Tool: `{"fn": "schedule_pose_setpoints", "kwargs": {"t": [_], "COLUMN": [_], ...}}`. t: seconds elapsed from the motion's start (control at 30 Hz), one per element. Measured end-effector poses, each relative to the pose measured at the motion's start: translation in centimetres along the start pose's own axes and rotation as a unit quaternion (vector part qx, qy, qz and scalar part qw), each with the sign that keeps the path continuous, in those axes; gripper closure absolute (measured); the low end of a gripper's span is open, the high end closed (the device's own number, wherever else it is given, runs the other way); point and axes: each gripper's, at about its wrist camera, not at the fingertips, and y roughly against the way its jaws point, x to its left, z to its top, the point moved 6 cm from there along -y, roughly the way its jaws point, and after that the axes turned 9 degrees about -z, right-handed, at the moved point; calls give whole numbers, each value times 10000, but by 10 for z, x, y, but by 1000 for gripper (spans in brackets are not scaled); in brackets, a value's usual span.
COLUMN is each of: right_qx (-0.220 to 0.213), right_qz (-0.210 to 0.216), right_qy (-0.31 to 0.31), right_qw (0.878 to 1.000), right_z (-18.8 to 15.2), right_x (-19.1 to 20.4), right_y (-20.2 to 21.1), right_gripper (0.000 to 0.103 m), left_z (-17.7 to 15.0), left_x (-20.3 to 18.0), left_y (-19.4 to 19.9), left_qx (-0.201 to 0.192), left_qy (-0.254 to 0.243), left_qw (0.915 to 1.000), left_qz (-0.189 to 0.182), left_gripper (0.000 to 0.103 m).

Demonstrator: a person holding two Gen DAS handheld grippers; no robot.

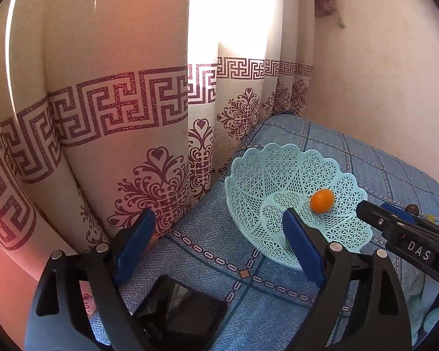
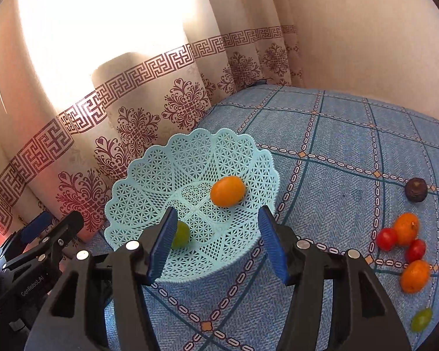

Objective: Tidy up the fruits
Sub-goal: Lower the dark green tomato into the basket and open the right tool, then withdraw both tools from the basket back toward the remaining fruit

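Observation:
A light blue lattice basket (image 2: 149, 181) sits on the blue checked cloth (image 2: 336, 152). It holds an orange fruit (image 2: 227, 191) and a green grape (image 2: 181, 234). My right gripper (image 2: 218, 241) is open and empty, just above the basket's near rim. Loose fruits lie to the right: a dark passion fruit (image 2: 415, 189), two oranges (image 2: 406, 228), red tomatoes (image 2: 386, 238) and green grapes (image 2: 421, 318). In the left wrist view my left gripper (image 1: 219, 237) is open and empty, left of the basket (image 1: 266, 169) and the orange fruit (image 1: 322, 200). The right gripper (image 1: 377, 213) enters from the right.
A patterned curtain (image 1: 117, 117) hangs close along the left and back. A plain wall (image 2: 365, 44) stands behind on the right. A black phone-like slab (image 1: 175, 316) lies on the cloth under my left gripper. The left gripper (image 2: 55, 222) shows beside the basket's left rim.

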Motion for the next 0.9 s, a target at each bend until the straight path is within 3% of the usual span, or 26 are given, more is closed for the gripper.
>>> {"fn": "schedule_pose_setpoints", "kwargs": {"t": [0.33, 0.9], "right_qx": [-106, -411], "right_qz": [-392, -1104], "right_qy": [-525, -991], "right_qw": [9978, 9881], "right_z": [-19, -45], "right_x": [-52, -134], "right_y": [21, 68], "right_gripper": [45, 45], "left_z": [1, -7], "left_x": [-24, -112], "left_y": [-4, -7], "left_qx": [14, 92], "left_qy": [-152, -704], "left_qw": [9997, 9945], "left_qz": [-189, -771], "left_gripper": [11, 11]}}
